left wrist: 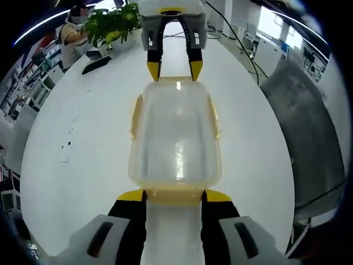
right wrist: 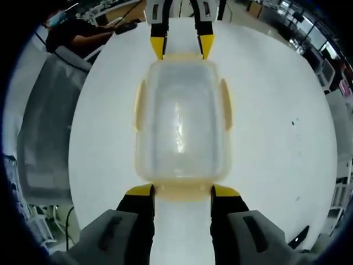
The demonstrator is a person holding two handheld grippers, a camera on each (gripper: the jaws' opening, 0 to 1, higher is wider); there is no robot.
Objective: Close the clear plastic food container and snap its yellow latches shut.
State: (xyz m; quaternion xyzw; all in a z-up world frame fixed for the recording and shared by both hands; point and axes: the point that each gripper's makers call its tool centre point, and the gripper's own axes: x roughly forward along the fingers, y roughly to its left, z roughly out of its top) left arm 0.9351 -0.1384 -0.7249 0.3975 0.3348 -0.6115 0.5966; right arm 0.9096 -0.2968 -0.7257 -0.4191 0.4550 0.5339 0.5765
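Box: we see the clear plastic food container (left wrist: 175,135) flat on the white table (left wrist: 83,143), with its lid on top, sitting between our two tools.
Latches: the yellow latches (left wrist: 135,116) on the long sides look folded against the box. We cannot tell if they have clicked.
Left tool: our left tool (left wrist: 174,194) has its jaws spread apart, one tip at each corner of the near short end. It is not squeezing anything.
Right tool: our right tool (right wrist: 182,190) is spread the same way at the other short end, and it shows at the far end in the left gripper view.
Step now: we think the end latch (right wrist: 182,190) under each tool needs pushing shut.
Do it well: we should press both ends at once so the box does not slide. We push straight in, gently, until each flap lies flat.
Watch out: a push from one side alone could skid the box across the smooth table.
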